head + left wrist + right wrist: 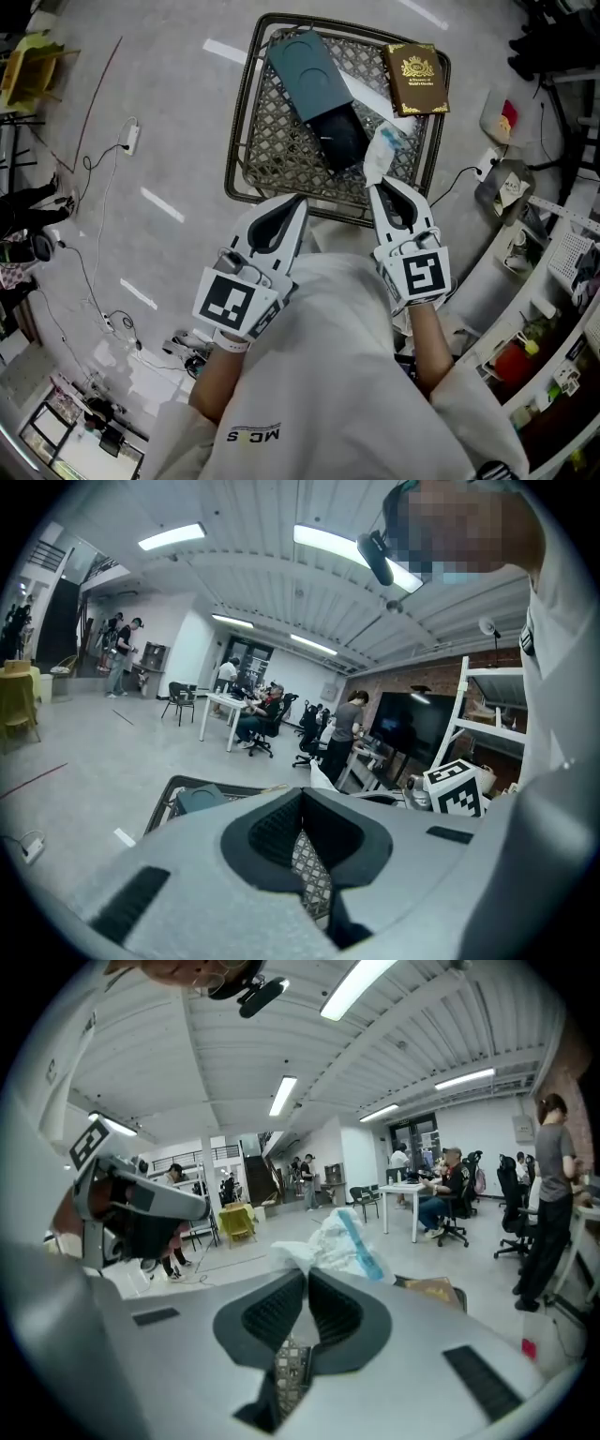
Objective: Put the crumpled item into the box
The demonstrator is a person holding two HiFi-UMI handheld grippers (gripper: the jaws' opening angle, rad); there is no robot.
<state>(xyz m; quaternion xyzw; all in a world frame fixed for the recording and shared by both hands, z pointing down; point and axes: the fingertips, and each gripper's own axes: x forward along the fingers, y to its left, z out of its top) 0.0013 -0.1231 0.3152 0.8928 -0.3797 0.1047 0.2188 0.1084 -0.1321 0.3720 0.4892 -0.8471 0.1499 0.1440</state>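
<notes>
Your left gripper (pixel 300 200) and right gripper (pixel 373 186) have pale grey shells that taper to a point, with black ribbed lining round the teardrop opening between the jaws. At the rear of each, just ahead of your white shirt (pixel 337 375), sits a white cube with black square markers: left cube (pixel 230 305), right cube (pixel 424 275). The shirt's sleeves stop short of the wrists, and dark lettering (pixel 253 434) is printed on its left side.

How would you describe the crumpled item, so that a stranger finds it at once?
Find the wire table. Over its right side, beside the box and nearer than the brown book, the right gripper pinches the crumpled item. It alone is soft, white and wrinkled, with a light blue stripe.
</notes>
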